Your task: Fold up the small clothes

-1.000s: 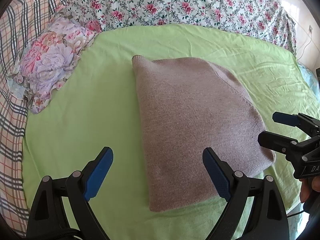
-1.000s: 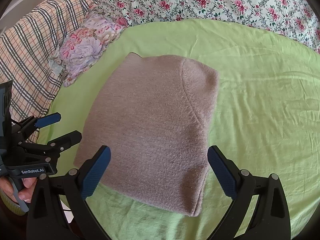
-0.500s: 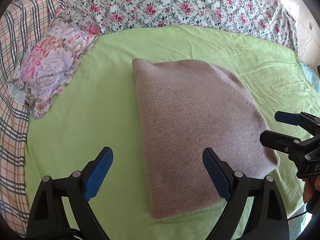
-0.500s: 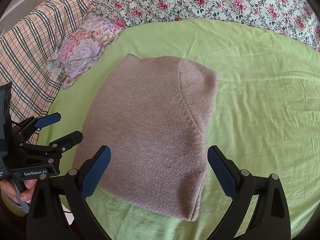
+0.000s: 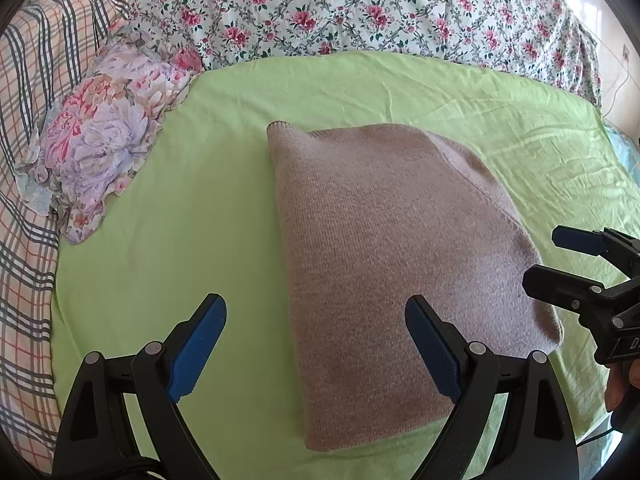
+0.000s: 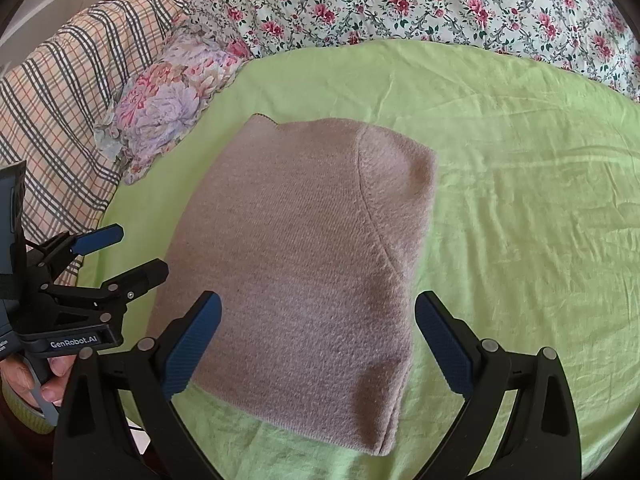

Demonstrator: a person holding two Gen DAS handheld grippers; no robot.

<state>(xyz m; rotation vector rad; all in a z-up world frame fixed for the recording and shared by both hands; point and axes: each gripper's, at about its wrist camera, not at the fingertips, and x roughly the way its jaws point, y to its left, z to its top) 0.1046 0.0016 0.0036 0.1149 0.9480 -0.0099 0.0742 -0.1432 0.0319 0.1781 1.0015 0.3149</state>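
Soft daylight is filling both views evenly, casting only faint shadows under the folded sweater [image 5: 392, 264]. Focus is staying sharp. The fisheye lens is bending the green sheet [image 6: 520, 184] and darkening the corners.

Left gripper [image 5: 316, 344] and right gripper [image 6: 318, 344] hang tilted downward, fingers spread wide, apparently gripping nothing.

Taupe-pink knit garment [image 5: 384, 248], lime-green sheet [image 5: 192, 216], rose-print quilt [image 5: 360, 4], plaid blanket [image 5: 24, 120]
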